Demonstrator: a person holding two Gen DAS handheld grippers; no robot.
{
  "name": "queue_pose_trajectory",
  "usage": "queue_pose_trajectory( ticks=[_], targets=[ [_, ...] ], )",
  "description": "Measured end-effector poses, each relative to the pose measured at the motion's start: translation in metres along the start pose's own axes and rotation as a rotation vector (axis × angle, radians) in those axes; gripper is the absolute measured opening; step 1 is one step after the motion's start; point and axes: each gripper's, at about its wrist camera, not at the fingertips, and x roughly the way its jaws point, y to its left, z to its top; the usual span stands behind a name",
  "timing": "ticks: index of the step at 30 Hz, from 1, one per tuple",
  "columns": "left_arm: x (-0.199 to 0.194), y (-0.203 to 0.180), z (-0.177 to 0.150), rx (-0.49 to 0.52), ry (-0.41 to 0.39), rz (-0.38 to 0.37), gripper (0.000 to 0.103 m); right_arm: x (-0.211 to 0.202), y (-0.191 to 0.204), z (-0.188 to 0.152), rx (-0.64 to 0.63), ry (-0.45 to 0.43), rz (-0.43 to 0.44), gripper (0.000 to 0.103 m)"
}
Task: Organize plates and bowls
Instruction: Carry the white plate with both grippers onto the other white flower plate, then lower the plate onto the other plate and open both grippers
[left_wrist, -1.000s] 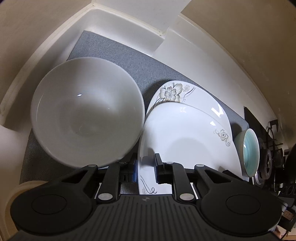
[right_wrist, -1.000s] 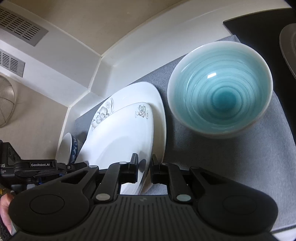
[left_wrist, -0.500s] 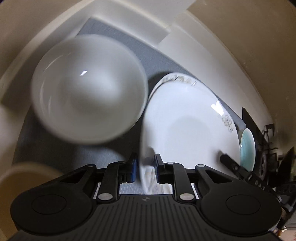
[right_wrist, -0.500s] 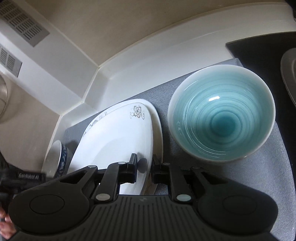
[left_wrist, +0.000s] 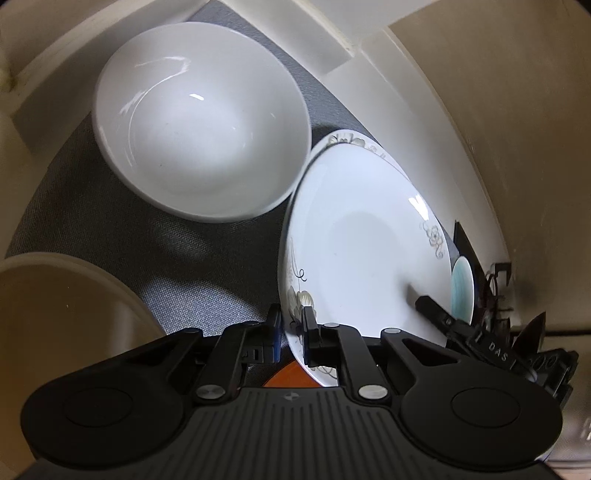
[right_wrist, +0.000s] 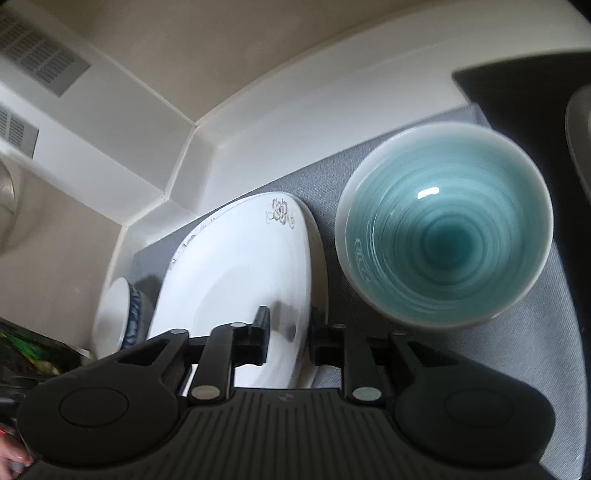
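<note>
A white flowered plate (left_wrist: 362, 251) lies on a second flowered plate whose rim (left_wrist: 343, 139) peeks out behind it. My left gripper (left_wrist: 291, 332) is shut on the top plate's near rim. My right gripper (right_wrist: 289, 338) straddles the opposite rim of the top plate (right_wrist: 236, 273) with its jaws slightly parted; the lower plate's edge (right_wrist: 319, 254) shows beside it. A large white bowl (left_wrist: 203, 118) sits left of the plates. A teal bowl (right_wrist: 443, 225) sits right of them.
A grey mat (left_wrist: 110, 229) covers the counter under the dishes. A beige container rim (left_wrist: 74, 273) is at the near left. A blue-patterned bowl (right_wrist: 122, 299) shows past the plates. A dark stove top (right_wrist: 517, 88) lies to the right, white walls behind.
The top plate has slid squarely over the lower one, covering most of it. My right gripper's jaws have opened wider around the rim. Both cameras have shifted.
</note>
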Motion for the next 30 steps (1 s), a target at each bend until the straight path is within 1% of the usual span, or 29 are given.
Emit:
queue_pose_trajectory(
  ticks=[1,3,5,7,9,12,16,19,21,25,29,30],
  targets=[
    [0.000,-0.001,0.002,0.002,-0.001,0.004,0.011,0.000,0.003,0.000,-0.014,0.006,-0.009,0.025],
    [0.000,-0.002,0.002,-0.002,-0.001,0.008,0.011,-0.002,0.006,-0.001,-0.011,0.020,-0.014,0.029],
    [0.002,-0.001,0.005,-0.013,0.008,0.001,0.010,-0.001,0.005,0.001,0.032,0.035,0.006,0.041],
    [0.002,0.003,0.008,-0.036,0.022,-0.013,0.010,0.001,0.005,0.003,0.070,0.048,-0.007,0.040],
    [0.001,0.006,0.009,-0.047,0.032,-0.021,0.010,0.002,0.011,0.005,0.073,0.064,-0.035,0.040],
    [-0.002,0.007,0.009,-0.040,0.032,-0.013,0.010,0.000,0.019,0.005,0.088,0.085,-0.081,0.040],
    [-0.002,0.004,0.012,-0.020,0.033,0.000,0.010,-0.002,0.031,0.001,0.040,0.088,-0.143,0.040],
    [-0.002,0.005,0.015,-0.025,0.036,-0.009,0.010,-0.001,0.039,0.000,0.024,0.089,-0.195,0.035],
    [-0.004,0.005,0.016,-0.020,0.038,-0.009,0.010,0.000,0.045,-0.002,0.007,0.084,-0.227,0.035],
    [-0.007,0.005,0.018,-0.009,0.036,-0.009,0.010,0.000,0.058,-0.008,-0.063,0.066,-0.310,0.027],
    [-0.005,0.007,0.020,0.003,0.048,-0.016,0.010,-0.001,0.062,-0.010,-0.088,0.060,-0.342,0.027],
    [-0.005,0.007,0.020,0.004,0.051,-0.018,0.010,-0.002,0.061,-0.010,-0.078,0.060,-0.344,0.027]
  ],
)
